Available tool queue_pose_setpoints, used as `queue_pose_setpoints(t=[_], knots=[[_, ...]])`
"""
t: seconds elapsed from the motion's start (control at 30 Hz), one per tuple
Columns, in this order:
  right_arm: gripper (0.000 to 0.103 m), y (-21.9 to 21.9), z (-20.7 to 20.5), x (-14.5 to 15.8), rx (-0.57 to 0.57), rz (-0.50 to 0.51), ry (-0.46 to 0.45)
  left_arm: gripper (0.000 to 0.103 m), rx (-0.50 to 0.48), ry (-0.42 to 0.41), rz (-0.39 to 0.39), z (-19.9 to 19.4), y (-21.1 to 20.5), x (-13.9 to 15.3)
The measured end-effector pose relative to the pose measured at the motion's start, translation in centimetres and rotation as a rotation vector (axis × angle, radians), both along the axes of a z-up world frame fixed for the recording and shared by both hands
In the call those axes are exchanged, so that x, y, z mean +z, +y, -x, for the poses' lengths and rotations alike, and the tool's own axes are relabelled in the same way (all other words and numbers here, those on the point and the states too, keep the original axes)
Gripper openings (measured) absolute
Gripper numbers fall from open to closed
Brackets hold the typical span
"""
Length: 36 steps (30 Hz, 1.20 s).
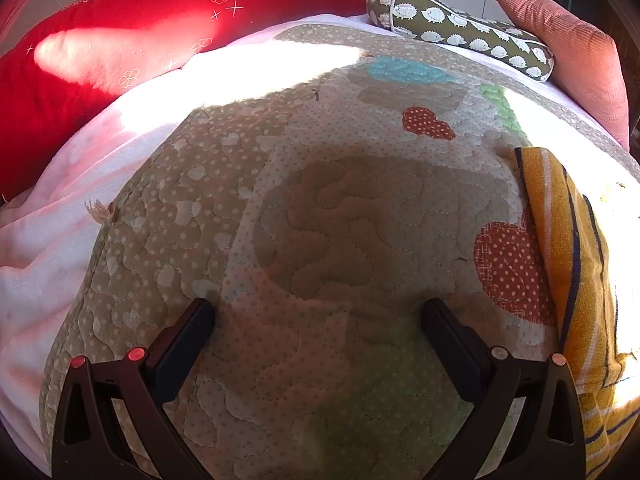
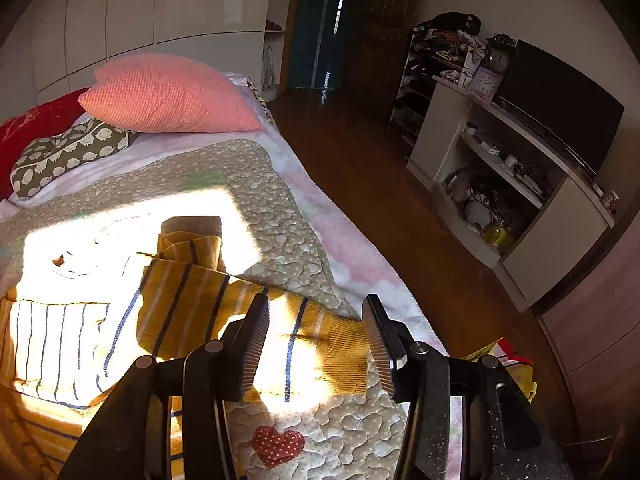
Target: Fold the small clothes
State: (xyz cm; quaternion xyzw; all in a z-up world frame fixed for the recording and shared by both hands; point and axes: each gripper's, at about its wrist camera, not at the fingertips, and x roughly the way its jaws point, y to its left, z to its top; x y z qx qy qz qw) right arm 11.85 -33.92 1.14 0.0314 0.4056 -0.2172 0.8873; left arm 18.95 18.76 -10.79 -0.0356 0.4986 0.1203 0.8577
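Note:
A small yellow sweater with navy and white stripes (image 2: 188,304) lies on the quilted bed cover (image 2: 280,240); one sleeve with its ribbed cuff (image 2: 344,356) stretches toward the bed's right edge. My right gripper (image 2: 316,340) is open, its fingers either side of that sleeve just above it. In the left wrist view the sweater (image 1: 568,248) shows only at the right edge. My left gripper (image 1: 318,316) is open and empty over bare quilt (image 1: 320,216), to the left of the sweater.
A red pillow (image 1: 140,40), a hedgehog-print bolster (image 1: 460,28) and a pink cushion (image 2: 168,96) lie at the head of the bed. A pink blanket (image 2: 360,256) hangs off the right edge. Beyond are wooden floor, a white TV cabinet (image 2: 520,184) and shelves.

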Motion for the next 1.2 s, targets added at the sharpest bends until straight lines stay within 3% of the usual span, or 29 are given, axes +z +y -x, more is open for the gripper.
queue_pose_setpoints(t=[0.2, 0.37, 0.53, 0.63, 0.77, 0.83, 0.93, 1.0, 1.1, 1.2], knots=[[0.052, 8.0, -1.0, 0.2, 0.29, -0.143, -0.025, 0.103, 0.005, -0.012, 0.004, 0.3, 0.1, 0.2], [0.053, 13.1, -4.1, -2.7, 0.479, -0.482, -0.003, 0.103, 0.024, -0.071, 0.076, 1.1, 1.3, 0.9], [0.053, 15.9, -7.1, -6.6, 0.489, -0.523, 0.087, 0.103, 0.054, -0.136, 0.187, 2.2, 3.1, 1.5], [0.053, 17.1, -7.6, -7.8, 0.49, -0.524, 0.135, 0.103, 0.055, -0.15, 0.206, 2.4, 3.2, 1.6], [0.053, 20.2, -6.7, -8.7, 0.573, -0.57, 0.195, 0.103, 0.051, -0.164, 0.227, 2.6, 3.4, 1.7], [0.053, 20.1, -5.2, -8.6, 0.57, -0.606, 0.168, 0.103, 0.056, -0.17, 0.245, 2.7, 3.7, 1.7], [0.053, 16.2, -2.6, -9.5, 0.464, -0.813, 0.084, 0.103, 0.06, -0.176, 0.265, 2.8, 3.9, 1.7], [0.053, 13.2, -1.1, -11.2, 0.367, -0.942, 0.078, 0.103, 0.054, -0.169, 0.271, 2.8, 3.9, 2.0], [0.053, 11.0, 0.1, -12.6, 0.269, -0.928, 0.096, 0.103, 0.05, -0.194, 0.321, 3.7, 4.1, 3.7], [0.053, 9.8, -0.4, -12.8, 0.204, -0.941, 0.051, 0.103, 0.047, -0.247, 0.342, 5.5, 3.9, 6.3]])
